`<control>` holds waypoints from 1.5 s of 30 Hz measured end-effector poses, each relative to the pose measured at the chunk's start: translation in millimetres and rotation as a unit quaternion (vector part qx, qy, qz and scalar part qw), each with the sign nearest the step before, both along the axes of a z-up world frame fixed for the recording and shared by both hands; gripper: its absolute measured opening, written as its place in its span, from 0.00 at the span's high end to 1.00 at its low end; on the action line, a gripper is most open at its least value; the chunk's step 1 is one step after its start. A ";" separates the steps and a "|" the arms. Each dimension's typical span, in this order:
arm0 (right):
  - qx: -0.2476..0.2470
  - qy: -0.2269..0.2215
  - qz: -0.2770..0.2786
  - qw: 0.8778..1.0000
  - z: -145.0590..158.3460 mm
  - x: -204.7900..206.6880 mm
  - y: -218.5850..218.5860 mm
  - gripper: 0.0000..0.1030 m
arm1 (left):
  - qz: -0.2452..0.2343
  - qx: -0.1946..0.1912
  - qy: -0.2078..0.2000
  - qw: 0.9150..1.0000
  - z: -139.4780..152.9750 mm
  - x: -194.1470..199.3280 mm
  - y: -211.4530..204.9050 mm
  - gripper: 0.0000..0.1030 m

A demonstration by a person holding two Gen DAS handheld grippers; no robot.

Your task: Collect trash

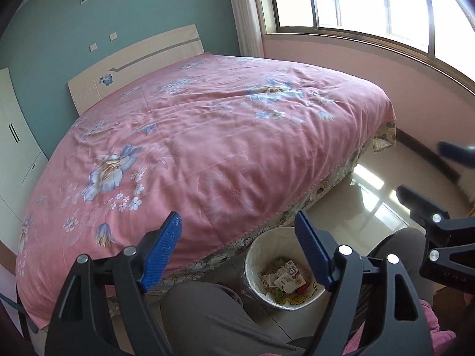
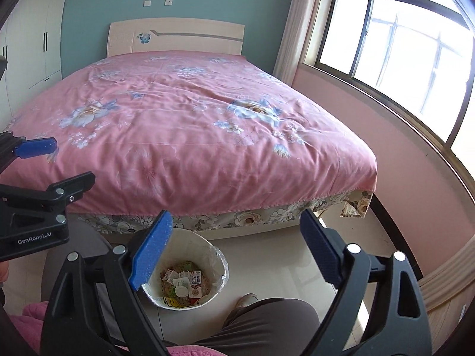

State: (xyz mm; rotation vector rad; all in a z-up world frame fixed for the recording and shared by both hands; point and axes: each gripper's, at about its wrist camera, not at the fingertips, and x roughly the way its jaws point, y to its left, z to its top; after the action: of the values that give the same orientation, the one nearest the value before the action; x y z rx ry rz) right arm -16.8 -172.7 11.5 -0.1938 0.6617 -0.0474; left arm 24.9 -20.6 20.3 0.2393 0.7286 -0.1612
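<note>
The trash bin (image 2: pixel 190 276) sits on the floor (image 2: pixel 267 255) just by the foot of the bed (image 2: pixel 190 136). It has a plastic liner and is part full of wrappers and a small milk carton (image 2: pixel 196 281). The person's knees (image 1: pixel 207 311) are close on both sides of it. The left gripper (image 1: pixel 237 252) and the right gripper (image 2: pixel 234 249) are up above it, both wide open and holding nothing. A window (image 2: pixel 400 38) lets in bright light.
</note>
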 end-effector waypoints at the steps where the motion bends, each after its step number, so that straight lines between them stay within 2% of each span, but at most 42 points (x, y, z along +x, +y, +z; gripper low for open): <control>1: -0.003 -0.007 -0.005 1.000 0.9 -4.9 1.1 0.15 | 0.006 -0.001 -0.006 1.000 1.6 -3.8 1.8 0.21; 5: 0.018 -0.016 -0.020 1.000 3.2 -19.5 1.4 0.15 | 0.017 -0.017 -0.011 1.000 5.9 -13.9 9.2 0.19; 8: 0.013 -0.021 -0.029 0.999 2.1 -25.3 5.6 0.15 | 0.016 -0.013 -0.008 1.000 3.9 -19.0 7.7 0.19; 16: 0.039 -0.005 -0.034 0.999 -3.0 -25.4 0.4 0.15 | 0.018 -0.004 -0.005 1.000 1.9 -31.3 9.2 0.15; 28: 0.035 0.012 -0.029 0.999 -11.1 -22.8 6.1 0.15 | 0.020 -0.006 0.009 1.000 -5.3 -28.1 9.6 0.13; 45: 0.035 0.013 -0.030 0.999 -12.8 -23.1 6.6 0.15 | 0.019 -0.007 0.012 1.000 -6.7 -26.9 9.7 0.13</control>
State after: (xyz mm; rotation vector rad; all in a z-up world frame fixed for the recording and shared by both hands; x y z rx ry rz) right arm -39.9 -166.1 -1.4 -0.1070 0.6947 -0.0786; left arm -2.0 -10.8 13.5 0.2113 0.7550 -0.1330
